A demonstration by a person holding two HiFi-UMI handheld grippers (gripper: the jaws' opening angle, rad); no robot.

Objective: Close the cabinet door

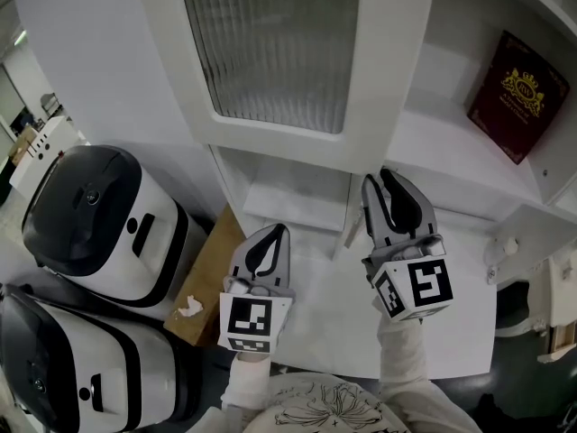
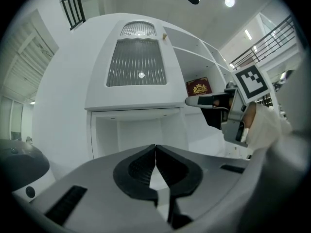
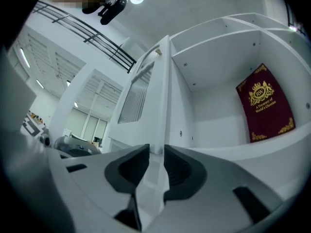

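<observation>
The white cabinet door [image 1: 388, 70] with a ribbed glass panel [image 1: 279, 43] stands swung open, its free edge toward me. My right gripper [image 1: 383, 177] is at the door's lower corner, shut on that edge; in the right gripper view the door edge [image 3: 163, 91] runs up from between the jaws of the gripper [image 3: 156, 149]. My left gripper [image 1: 281, 230] hovers lower left over the counter, shut and empty, its tips [image 2: 155, 147] meeting. The left gripper view shows the door [image 2: 137, 62] face-on and the right gripper [image 2: 194, 101] beside it.
A dark red book [image 1: 517, 97] leans inside the open cabinet [image 3: 265, 103]. Two black-and-white appliances [image 1: 90, 215] [image 1: 63, 368] stand at the left. A brown board [image 1: 212, 269] with crumpled paper [image 1: 189, 309] lies beside the white counter [image 1: 334, 314].
</observation>
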